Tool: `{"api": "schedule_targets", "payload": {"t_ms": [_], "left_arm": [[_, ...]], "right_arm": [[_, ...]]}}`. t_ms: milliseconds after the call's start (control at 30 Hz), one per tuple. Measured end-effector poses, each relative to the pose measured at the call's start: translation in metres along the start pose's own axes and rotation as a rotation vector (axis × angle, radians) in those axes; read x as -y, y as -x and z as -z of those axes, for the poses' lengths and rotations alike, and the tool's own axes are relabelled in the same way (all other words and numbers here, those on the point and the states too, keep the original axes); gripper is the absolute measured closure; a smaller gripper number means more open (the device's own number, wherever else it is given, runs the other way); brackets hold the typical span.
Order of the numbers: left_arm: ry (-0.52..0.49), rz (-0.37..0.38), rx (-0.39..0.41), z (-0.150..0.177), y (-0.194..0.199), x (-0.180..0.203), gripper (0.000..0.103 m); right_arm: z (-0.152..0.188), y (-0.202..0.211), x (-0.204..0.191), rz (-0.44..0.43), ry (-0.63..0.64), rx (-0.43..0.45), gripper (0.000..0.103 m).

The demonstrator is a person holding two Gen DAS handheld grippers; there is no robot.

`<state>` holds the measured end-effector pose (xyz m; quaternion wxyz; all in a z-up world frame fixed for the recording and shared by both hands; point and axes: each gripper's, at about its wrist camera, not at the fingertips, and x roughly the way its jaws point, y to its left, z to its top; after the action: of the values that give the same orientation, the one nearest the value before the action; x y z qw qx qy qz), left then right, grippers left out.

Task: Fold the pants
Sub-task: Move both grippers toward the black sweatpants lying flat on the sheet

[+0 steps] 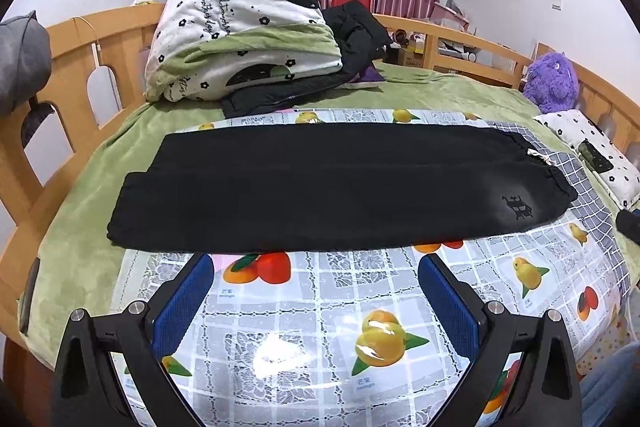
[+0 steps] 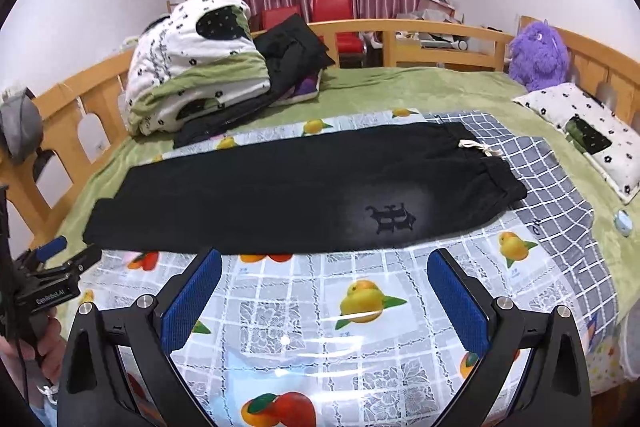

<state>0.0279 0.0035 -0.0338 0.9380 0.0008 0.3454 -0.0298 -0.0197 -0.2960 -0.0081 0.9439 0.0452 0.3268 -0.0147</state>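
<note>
Black pants (image 1: pixel 320 187) flat on fruit-print cloth (image 1: pixel 320 327), left claw (image 1: pixel 316 263) agape, right claw (image 2: pixel 324 259) agape

pants (image 1: pixel 320 187) (image 2: pixel 280 195) | black, embroidered emblem near waist, cream drawstring at waistband | folded lengthwise, one leg over the other, flat | lying crosswise, waist to the right, leg ends to the left

The pants (image 1: pixel 320 187) lie flat across the tablecloth (image 1: pixel 304 311) on the bed (image 1: pixel 440 87), waistband to the right. Behind them at the left sits a folded quilt (image 1: pixel 244 39); a stuffed toy (image 1: pixel 554 79) and pillow (image 1: pixel 592 151) lie at the right.
</note>
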Motion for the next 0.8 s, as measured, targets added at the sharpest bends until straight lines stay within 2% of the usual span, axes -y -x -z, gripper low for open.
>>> {"api": "schedule_targets", "payload": {"t_ms": [267, 533, 800], "left_arm": [[-0.020, -0.001, -0.004, 0.000, -0.005, 0.020, 0.000], [-0.047, -0.010, 0.005, 0.000, -0.006, 0.039, 0.000], [-0.044, -0.006, 0.010, 0.000, -0.004, 0.045, 0.000]], "right_arm": [[0.008, 0.004, -0.014, 0.049, 0.049, 0.021, 0.002], [0.010, -0.009, -0.014, 0.090, 0.042, -0.045, 0.002], [0.010, 0.000, -0.020, 0.099, 0.049, -0.016, 0.003]]}}
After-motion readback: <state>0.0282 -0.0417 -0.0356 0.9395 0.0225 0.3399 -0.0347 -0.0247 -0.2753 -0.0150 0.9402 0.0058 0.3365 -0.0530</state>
